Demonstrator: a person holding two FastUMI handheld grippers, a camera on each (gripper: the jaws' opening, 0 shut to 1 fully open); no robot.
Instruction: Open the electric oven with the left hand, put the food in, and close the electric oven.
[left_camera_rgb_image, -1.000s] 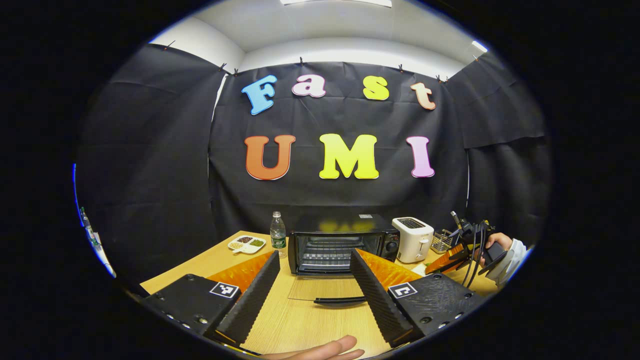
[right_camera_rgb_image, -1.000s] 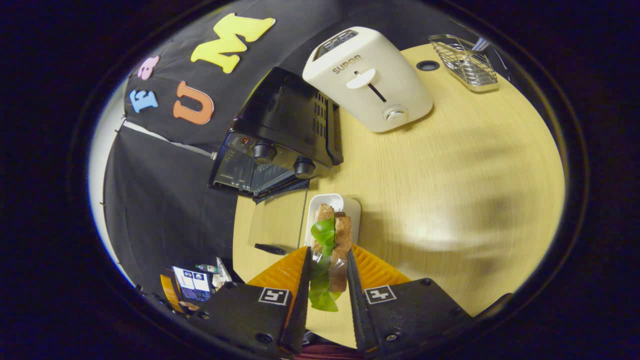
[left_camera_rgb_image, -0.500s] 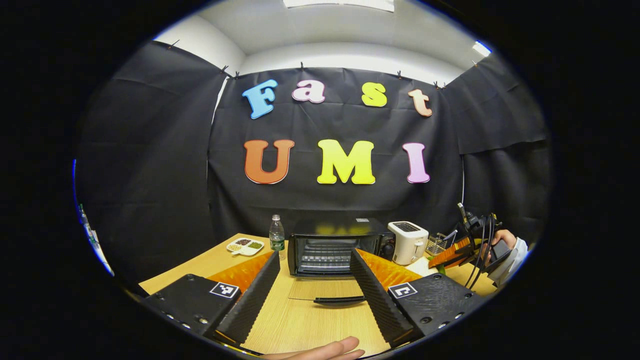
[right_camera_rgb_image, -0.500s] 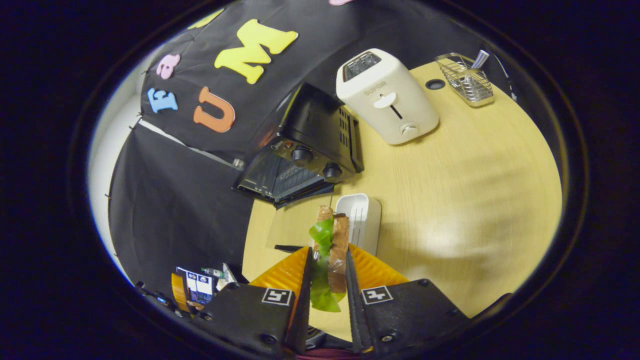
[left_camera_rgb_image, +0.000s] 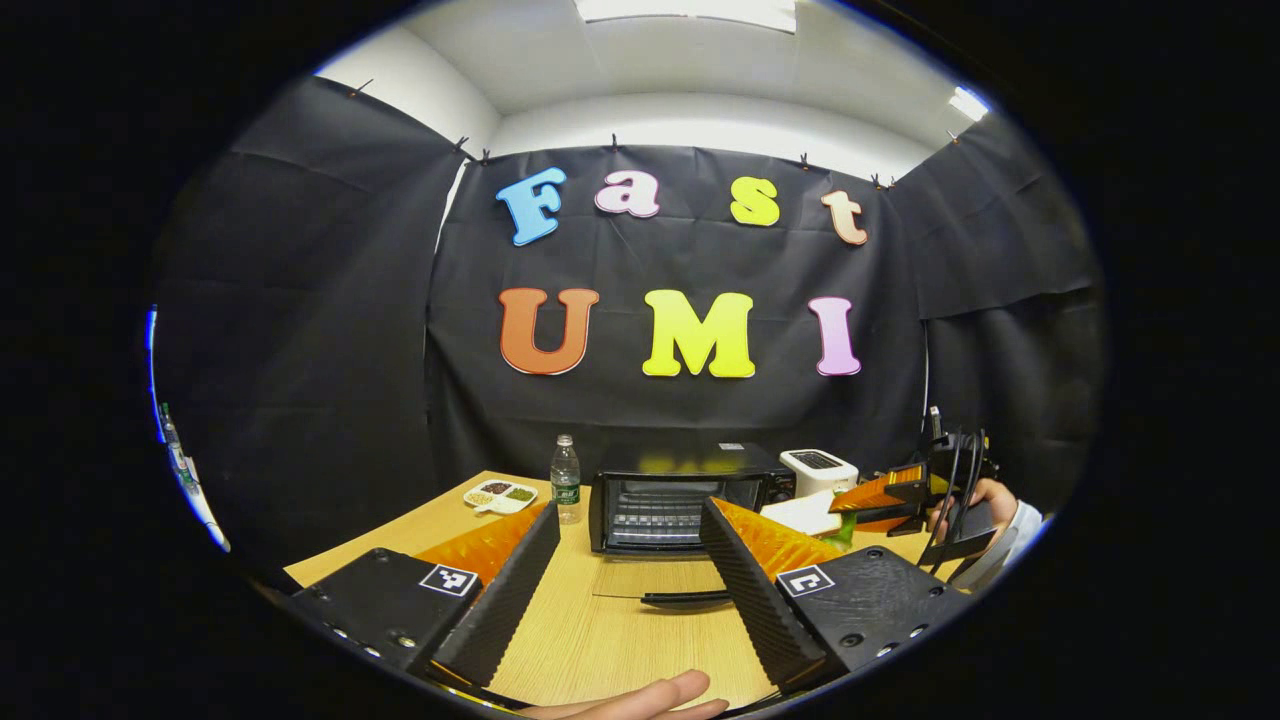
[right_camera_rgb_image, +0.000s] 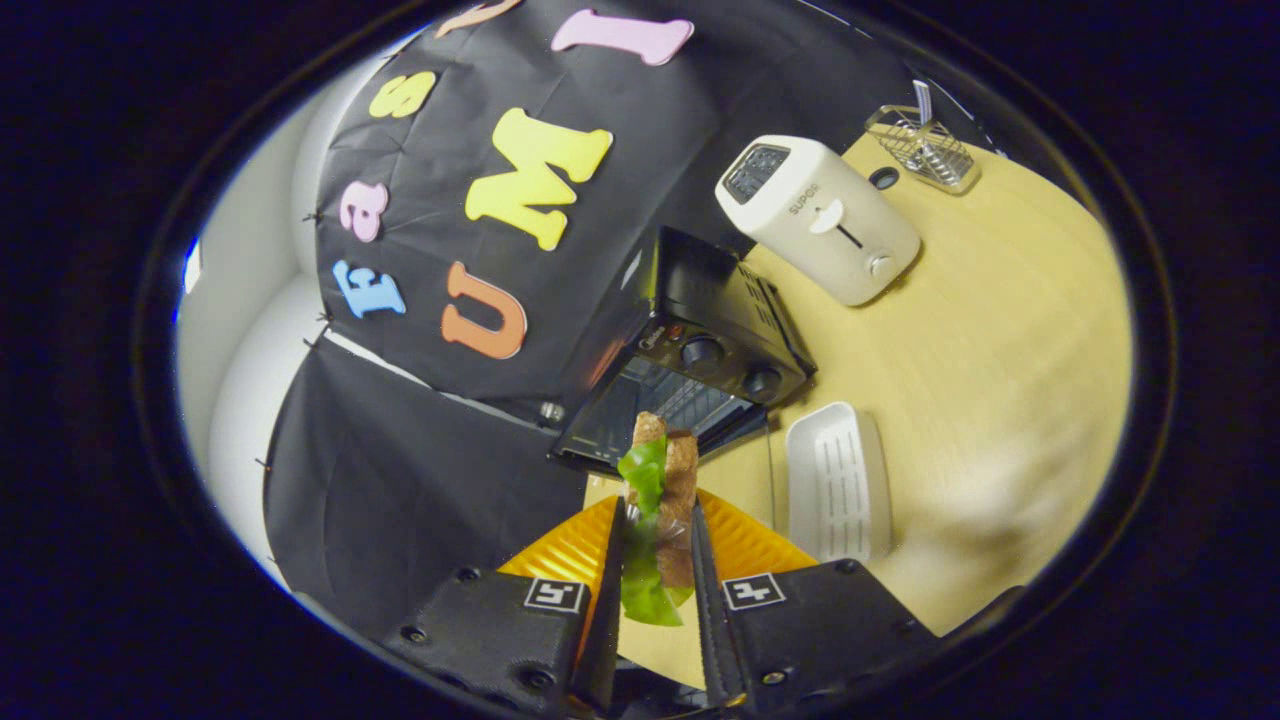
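Bright ceiling light, fisheye-warped edges

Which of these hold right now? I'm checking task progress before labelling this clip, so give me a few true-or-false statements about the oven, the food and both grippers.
1. The black electric oven has its glass door folded down open. True.
2. The right gripper is shut on the brown-bread sandwich with green lettuce. True.
3. The sandwich lies in the white rectangular tray. False: the tray is empty and the sandwich is held up in the air, in front of the oven.
4. The left gripper grips the door handle. False: its jaws stand wide apart, with the handle between them untouched.
5. A white toaster stands beside the oven. True.
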